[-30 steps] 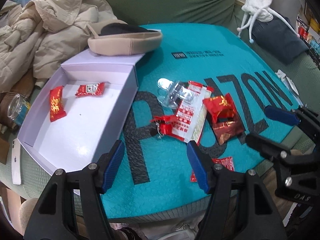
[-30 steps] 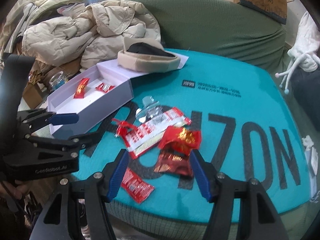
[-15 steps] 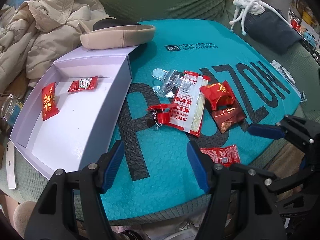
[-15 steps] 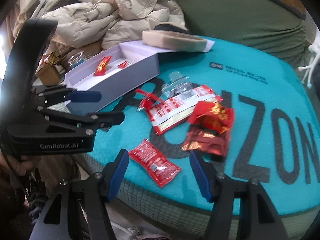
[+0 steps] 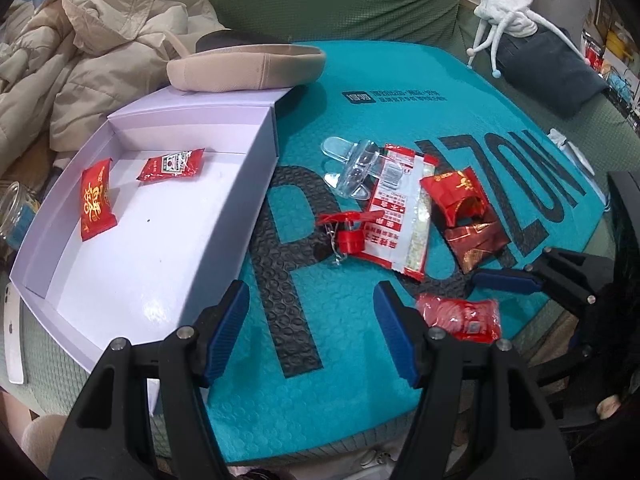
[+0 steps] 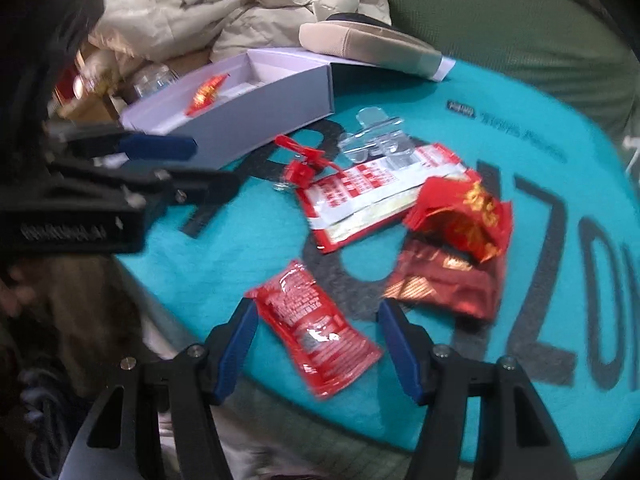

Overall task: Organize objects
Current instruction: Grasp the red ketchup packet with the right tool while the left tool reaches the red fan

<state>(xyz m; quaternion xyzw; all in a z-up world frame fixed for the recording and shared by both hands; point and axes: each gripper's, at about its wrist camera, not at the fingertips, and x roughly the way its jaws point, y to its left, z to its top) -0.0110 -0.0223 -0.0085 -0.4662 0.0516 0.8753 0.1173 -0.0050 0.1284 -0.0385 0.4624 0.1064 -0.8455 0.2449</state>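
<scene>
A white open box lies at the left of the teal mat and holds two red packets. A red sauce packet lies near the mat's front edge, between the open fingers of my right gripper; it also shows in the left wrist view. Behind it lie a red-and-white packet, crumpled red wrappers, a red clip and a clear clip. My left gripper is open and empty over the mat beside the box.
A beige hat rests on the box's lid at the back. A beige jacket is piled on the green sofa at the left. A glass jar and a white phone lie left of the box.
My right gripper has moved forward and down until its open fingers stand on either side of the red sauce packet. My left gripper has shifted slightly over the mat.
</scene>
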